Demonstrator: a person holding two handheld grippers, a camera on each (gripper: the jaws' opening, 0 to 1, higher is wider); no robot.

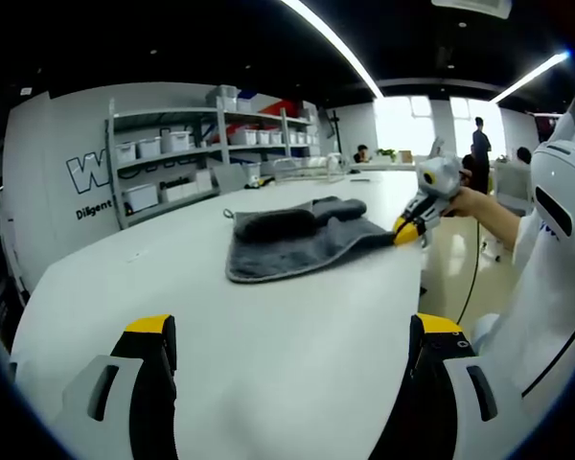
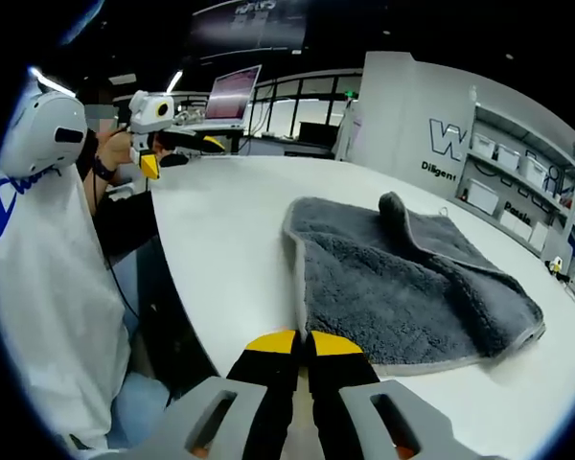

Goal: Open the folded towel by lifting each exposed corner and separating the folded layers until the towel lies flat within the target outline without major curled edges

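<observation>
On the white table (image 1: 268, 316), grey towel (image 1: 292, 244) lies mid-top, partly folded. Right gripper (image 1: 407, 230) at its near corner w/ jaws pressed together, apparently pinching the hem; lift slowly, peel outward. Left gripper (image 1: 287, 359) spread, idle.

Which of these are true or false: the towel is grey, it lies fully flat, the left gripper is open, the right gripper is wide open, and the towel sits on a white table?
1. The towel is grey. True.
2. It lies fully flat. False: a fold stands up along its far part.
3. The left gripper is open. True: its jaws stand wide apart above the table.
4. The right gripper is wide open. False: its jaws are together at the towel's near edge.
5. The towel sits on a white table. True.
</observation>
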